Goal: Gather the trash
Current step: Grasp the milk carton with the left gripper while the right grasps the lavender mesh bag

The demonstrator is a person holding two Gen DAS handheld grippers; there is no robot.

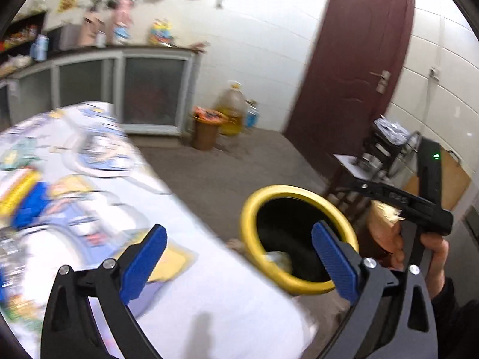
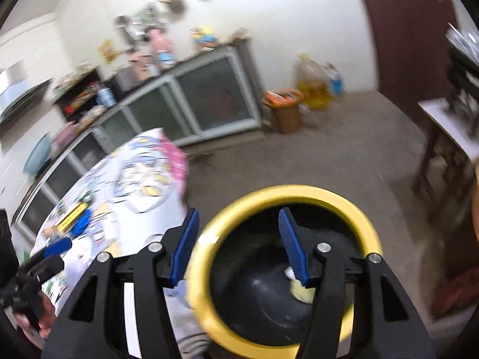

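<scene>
We hold both grippers over the yellow-rimmed bin (image 2: 287,197) beside the table (image 1: 209,284). Our left gripper (image 1: 239,257) gapes wide with nothing in it. Our right gripper (image 2: 239,248) is parted and empty too. Crumpled pale trash (image 2: 302,291) lies at the bottom of the bin.

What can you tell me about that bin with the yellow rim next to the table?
The trash bin is round, with a thick, glossy yellow rim, plastic by the look of it, around a black lining, perhaps a bag. It has no lid and stands upright on the grey floor, close beside the cloth-covered table. Inside lie a few pale scraps, yellowish and white. The right claw hovers over its mouth, open, holding nothing. Whether anything touches the rim is unclear.
</scene>
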